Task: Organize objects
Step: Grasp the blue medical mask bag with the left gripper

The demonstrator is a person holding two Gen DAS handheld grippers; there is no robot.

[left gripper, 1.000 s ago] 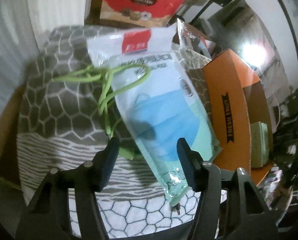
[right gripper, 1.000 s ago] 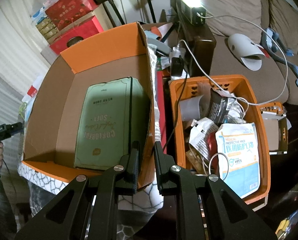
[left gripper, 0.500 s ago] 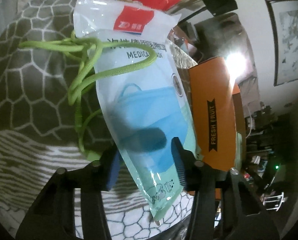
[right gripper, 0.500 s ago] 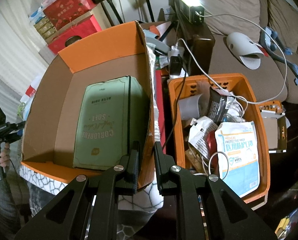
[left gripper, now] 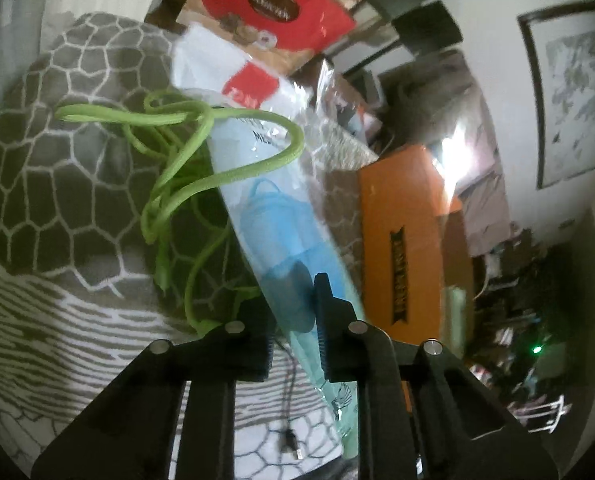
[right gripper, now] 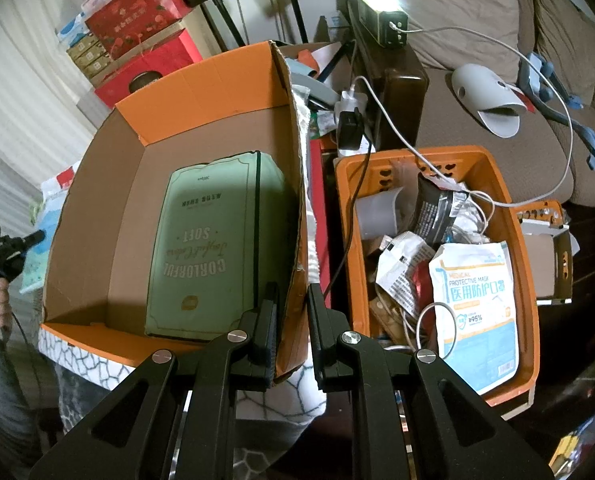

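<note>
Your left claw [left gripper: 293, 312] has just been closing and now pinches the face-mask packet [left gripper: 273, 216] — its print blurred; your right claw [right gripper: 289, 320] clenches the cardboard box's wall [right gripper: 297, 200].

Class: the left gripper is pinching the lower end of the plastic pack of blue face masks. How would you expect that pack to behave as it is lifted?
The face mask pack looks like thin, glossy film, so it will probably flop and bend above the left gripper, whose jaws have just been closing on it. It is likely light. The green cord lies across it and may drag along.
</note>
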